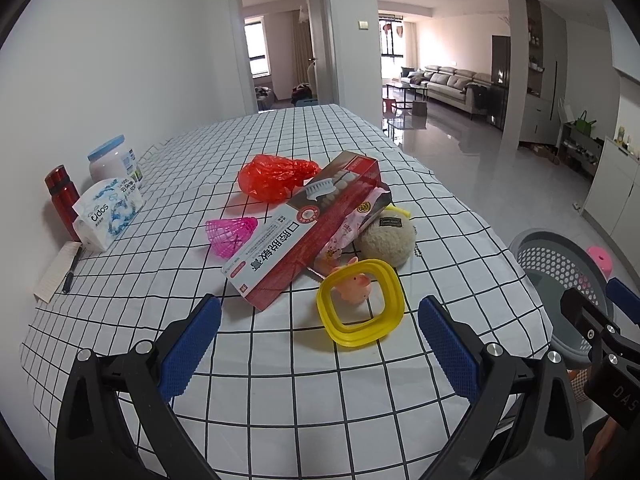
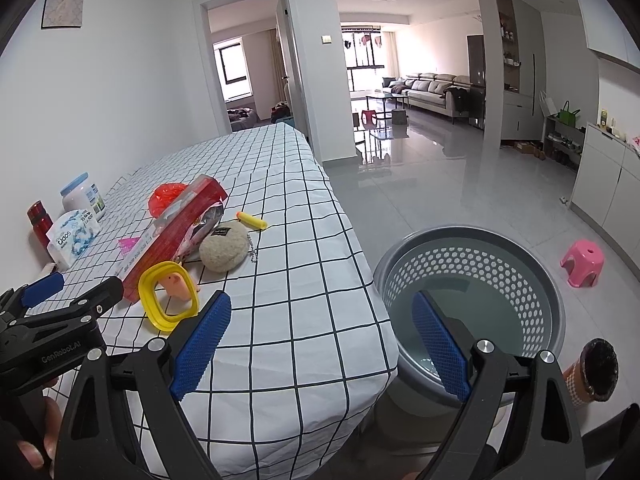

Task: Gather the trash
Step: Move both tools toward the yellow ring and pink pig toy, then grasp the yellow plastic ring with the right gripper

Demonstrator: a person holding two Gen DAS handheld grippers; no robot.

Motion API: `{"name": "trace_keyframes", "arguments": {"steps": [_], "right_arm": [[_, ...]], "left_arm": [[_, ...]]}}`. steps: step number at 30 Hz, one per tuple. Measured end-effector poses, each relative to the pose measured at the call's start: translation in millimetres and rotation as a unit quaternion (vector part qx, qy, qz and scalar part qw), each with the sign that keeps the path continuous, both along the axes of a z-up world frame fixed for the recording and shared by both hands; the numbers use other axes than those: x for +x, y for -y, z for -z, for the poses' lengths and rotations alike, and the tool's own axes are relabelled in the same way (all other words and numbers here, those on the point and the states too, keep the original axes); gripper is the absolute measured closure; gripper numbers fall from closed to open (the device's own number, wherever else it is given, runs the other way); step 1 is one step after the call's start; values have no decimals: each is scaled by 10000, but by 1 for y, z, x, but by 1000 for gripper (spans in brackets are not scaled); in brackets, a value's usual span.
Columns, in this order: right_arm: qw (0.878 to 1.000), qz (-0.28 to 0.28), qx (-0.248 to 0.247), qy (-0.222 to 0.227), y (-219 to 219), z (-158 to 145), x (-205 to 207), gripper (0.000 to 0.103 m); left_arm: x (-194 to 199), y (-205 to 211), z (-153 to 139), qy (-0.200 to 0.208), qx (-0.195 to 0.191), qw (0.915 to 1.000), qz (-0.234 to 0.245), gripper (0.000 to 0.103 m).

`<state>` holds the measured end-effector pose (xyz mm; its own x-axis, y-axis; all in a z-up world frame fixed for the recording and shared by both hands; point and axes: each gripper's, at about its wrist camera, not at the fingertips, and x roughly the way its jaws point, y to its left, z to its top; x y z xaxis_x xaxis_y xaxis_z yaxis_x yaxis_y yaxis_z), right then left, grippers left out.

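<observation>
claws spread wide, both holding nothing. left claw (image 1: 320,336) hovers over the checked tablecloth (image 1: 280,400); just ahead of it lies a yellow ring (image 1: 360,304) around a pink pig toy (image 1: 356,284), then a red box (image 1: 308,224), red plastic bag (image 1: 276,176) and pink shuttlecock (image 1: 230,234). right claw (image 2: 320,340) hangs off the table edge, the grey basket (image 2: 472,276) on the floor right ahead.

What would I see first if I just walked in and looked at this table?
Probably the long red box propped on the heap mid-table, with the crumpled red bag behind it. Next, the yellow ring leaning at the near edge, framing a little pink pig, and the grey basket on the floor beside the table.
</observation>
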<state>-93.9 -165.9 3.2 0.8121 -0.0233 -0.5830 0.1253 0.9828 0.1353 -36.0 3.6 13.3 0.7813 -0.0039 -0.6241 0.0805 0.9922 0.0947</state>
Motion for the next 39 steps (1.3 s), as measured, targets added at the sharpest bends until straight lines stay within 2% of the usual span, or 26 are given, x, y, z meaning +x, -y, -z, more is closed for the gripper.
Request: {"name": "trace_keyframes", "arguments": {"steps": [11, 21, 28, 39], "right_arm": [[9997, 183, -177, 57, -1, -1, 0, 15], [9997, 59, -188, -114, -9, 12, 16, 15], [9980, -467, -111, -409, -34, 26, 38, 15], [9850, -1527, -10, -806, -101, 43, 84, 15]], "left_arm": [[2, 0, 3, -17, 46, 10000, -43, 6], [9, -16, 10, -81, 79, 9999, -116, 6], [24, -51, 29, -339, 239, 9980, -483, 6], [41, -109, 37, -427, 79, 9937, -1037, 6]]}}
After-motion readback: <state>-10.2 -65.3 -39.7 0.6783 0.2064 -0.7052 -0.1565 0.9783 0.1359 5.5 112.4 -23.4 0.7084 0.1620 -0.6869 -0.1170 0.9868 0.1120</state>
